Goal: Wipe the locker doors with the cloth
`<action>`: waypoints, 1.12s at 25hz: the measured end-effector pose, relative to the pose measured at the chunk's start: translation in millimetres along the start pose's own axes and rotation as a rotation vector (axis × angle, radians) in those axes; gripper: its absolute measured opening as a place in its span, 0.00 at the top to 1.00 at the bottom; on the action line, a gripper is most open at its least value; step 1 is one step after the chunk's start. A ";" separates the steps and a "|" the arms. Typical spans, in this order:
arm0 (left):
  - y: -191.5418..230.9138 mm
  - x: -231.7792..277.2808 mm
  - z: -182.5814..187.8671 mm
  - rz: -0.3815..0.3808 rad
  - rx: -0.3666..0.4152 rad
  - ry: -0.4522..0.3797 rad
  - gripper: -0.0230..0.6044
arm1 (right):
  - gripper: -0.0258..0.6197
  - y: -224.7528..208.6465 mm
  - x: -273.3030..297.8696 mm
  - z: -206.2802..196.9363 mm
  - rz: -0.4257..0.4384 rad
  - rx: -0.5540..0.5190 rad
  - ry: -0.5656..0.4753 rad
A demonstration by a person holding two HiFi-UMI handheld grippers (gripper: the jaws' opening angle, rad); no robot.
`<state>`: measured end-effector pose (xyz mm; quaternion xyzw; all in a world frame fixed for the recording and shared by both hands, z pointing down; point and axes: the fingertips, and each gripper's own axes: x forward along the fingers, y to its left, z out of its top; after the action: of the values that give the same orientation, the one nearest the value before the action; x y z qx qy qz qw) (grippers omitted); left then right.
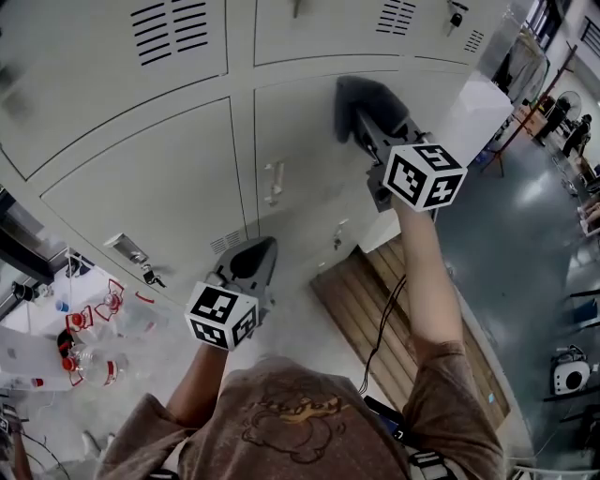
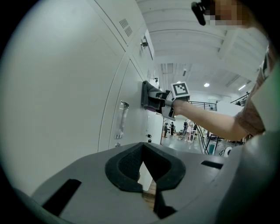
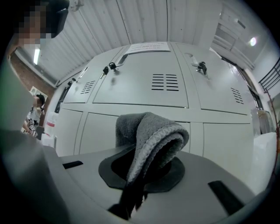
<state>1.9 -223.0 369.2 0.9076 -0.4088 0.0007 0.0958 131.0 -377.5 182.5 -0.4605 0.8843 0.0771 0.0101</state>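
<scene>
Two grippers: you hold one in each hand, and both face a bank of pale lockers.
Left gripper (image 1: 263, 247) (image 2: 148, 177): it sits low, close to your chest. Its jaws are drawn together to a thin slit with nothing between them, and its tips stop short of the lockers.
Right gripper (image 1: 362, 120) (image 3: 144, 175): your arm is stretched out and up. The jaws are clamped on the cloth (image 1: 361, 94) (image 3: 151, 135).
Cloth, look: it is dark grey with a nubbly terry weave. It is folded over into a thick pad, its rounded, ribbed edge arching above the jaws. A darker tail hangs down between the pads.
Cloth, place: its far face lies against the locker door (image 1: 309, 141), high on the panel and just under the seam with the row above.
Locker door: it is plain pale grey. Its handle (image 1: 274, 183) sits below and left of the cloth, well apart from it.
Neighbouring door (image 1: 150, 178): it is to the left, with keys (image 1: 148, 274) hanging at its latch.
Upper row: the doors carry vent slots (image 1: 169, 28) (image 3: 165, 82).
Foot of the lockers: a wooden pallet (image 1: 375, 300) lies there, and plastic bottles (image 1: 89, 352) stand off to your left.
Far: a glossy grey-green floor (image 1: 525, 244) runs on, and small figures (image 2: 168, 129) stand at a distance in the left gripper view.
</scene>
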 end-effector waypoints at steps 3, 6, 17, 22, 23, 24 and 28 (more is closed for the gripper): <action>-0.6 2.4 -0.1 0.003 -0.001 0.001 0.97 | 0.90 -19.8 -3.3 -5.6 -0.039 0.008 0.009; -2.5 4.1 -0.4 0.003 -0.001 0.002 0.97 | 0.90 -34.1 -5.6 -8.6 -0.068 -0.002 0.020; -5.2 -1.5 -6.1 0.017 -0.014 0.016 0.97 | 0.90 -77.2 -16.5 -12.0 -0.195 0.030 0.024; -7.2 -8.0 -9.1 0.023 -0.018 0.022 0.97 | 0.90 -65.5 -33.2 -15.4 -0.189 0.054 -0.016; -7.4 -9.1 -9.8 0.023 -0.020 0.023 0.97 | 0.90 -59.4 -36.7 -17.8 -0.176 0.061 -0.021; -7.9 -10.1 -10.7 0.023 -0.021 0.024 0.97 | 0.90 -52.1 -40.0 -20.9 -0.160 0.066 -0.023; -11.5 -12.9 -14.1 0.018 -0.026 0.030 0.97 | 0.90 -17.9 -51.3 -32.4 -0.095 0.085 -0.025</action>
<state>3.0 -203.5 380.0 0.9024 -0.4155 0.0096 0.1139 176.9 -350.7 216.8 -0.5001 0.8637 0.0445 0.0446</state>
